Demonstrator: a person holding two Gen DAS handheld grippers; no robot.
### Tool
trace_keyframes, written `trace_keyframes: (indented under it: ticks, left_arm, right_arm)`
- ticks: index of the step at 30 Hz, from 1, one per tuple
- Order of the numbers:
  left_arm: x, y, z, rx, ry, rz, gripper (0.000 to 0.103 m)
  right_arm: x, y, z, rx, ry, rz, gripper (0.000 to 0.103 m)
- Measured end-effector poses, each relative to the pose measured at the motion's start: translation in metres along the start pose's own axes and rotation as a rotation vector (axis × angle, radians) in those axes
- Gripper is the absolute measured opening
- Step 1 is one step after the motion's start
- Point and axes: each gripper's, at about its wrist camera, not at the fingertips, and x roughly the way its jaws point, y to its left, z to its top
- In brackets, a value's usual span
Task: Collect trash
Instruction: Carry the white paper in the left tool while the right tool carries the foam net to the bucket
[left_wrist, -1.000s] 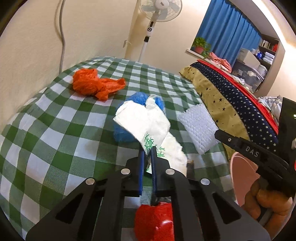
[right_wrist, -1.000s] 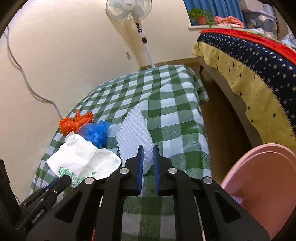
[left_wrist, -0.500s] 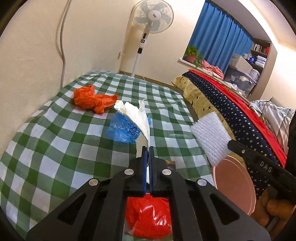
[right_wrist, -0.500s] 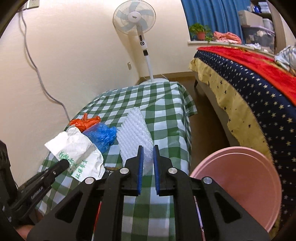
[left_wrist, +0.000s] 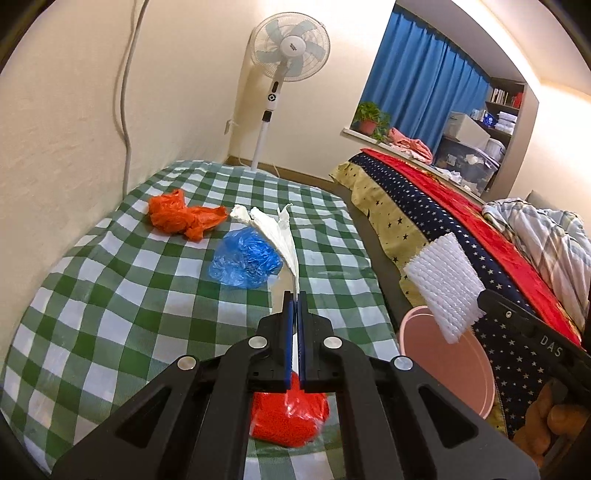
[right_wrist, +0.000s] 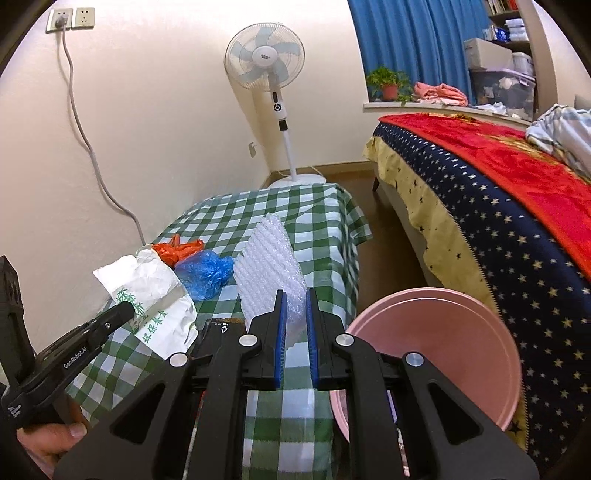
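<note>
My left gripper (left_wrist: 295, 299) is shut on a white paper bag (left_wrist: 275, 230) with green print and holds it above the green checked table (left_wrist: 110, 295); the bag also shows in the right wrist view (right_wrist: 151, 295). My right gripper (right_wrist: 294, 299) is shut on a white bubble-wrap sheet (right_wrist: 269, 258), lifted beside the table's right edge above a pink bin (right_wrist: 436, 350); the sheet (left_wrist: 443, 288) and bin (left_wrist: 476, 369) also show in the left wrist view. An orange bag (left_wrist: 181, 216), a blue bag (left_wrist: 243, 262) and a red bag (left_wrist: 291, 413) lie on the table.
A bed with a starry cover (right_wrist: 498, 221) stands right of the table, with a narrow floor gap between. A standing fan (left_wrist: 291, 55) is at the far wall. A cable (right_wrist: 92, 155) hangs down the left wall.
Both grippers have risen and pulled back. The paper bag and the bubble wrap have left the table. The bubble wrap has moved right, over the pink bin.
</note>
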Motion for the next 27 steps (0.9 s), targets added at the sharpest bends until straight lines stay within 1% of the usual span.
trace_keyframes:
  ticks: [6, 12, 27]
  left_arm:
    - [-0.010, -0.007, -0.001, 0.025, -0.008, -0.006, 0.002]
    - [-0.020, -0.011, -0.001, 0.029, -0.020, -0.008, 0.002]
    - [-0.029, -0.020, -0.004, 0.057, -0.023, -0.014, 0.002]
  right_arm:
    - [-0.023, -0.008, -0.003, 0.010, -0.030, -0.016, 0.011]
    - [-0.037, -0.018, -0.005, 0.025, -0.043, -0.029, 0.011]
    - [-0.055, -0.026, -0.009, 0.042, -0.064, -0.033, 0.011]
